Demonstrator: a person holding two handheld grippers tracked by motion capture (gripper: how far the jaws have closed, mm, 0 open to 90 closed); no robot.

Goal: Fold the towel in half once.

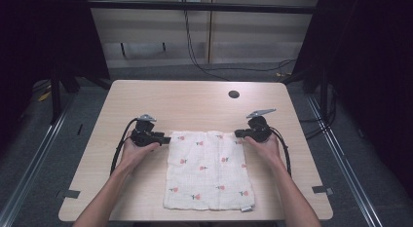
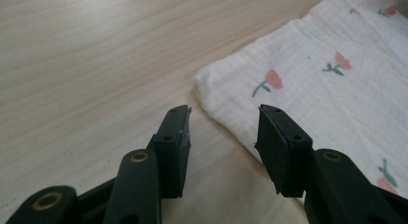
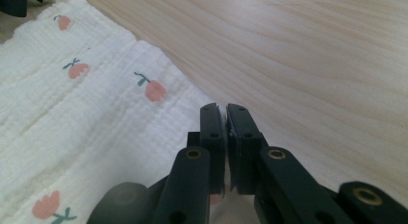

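Observation:
A white cloth point(image 1: 207, 171) printed with small red flowers lies flat on the wooden table point(image 1: 195, 100). My left gripper point(image 1: 165, 139) is at the cloth's far left corner. In the left gripper view the gripper point(image 2: 223, 123) stands open, one jaw over bare wood and the other over the cloth's point(image 2: 337, 89) edge, with the corner just ahead of the gap. My right gripper point(image 1: 238, 133) sits at the far right corner. Seen in the right gripper view, this gripper point(image 3: 222, 108) has its jaws shut together on the edge of the cloth point(image 3: 72, 113).
A small dark round hole point(image 1: 234, 94) is in the tabletop beyond the right gripper. Bare wood surrounds the cloth on all sides. The cloth's near edge lies close to the table's front edge. Cables trail from both grippers toward the person.

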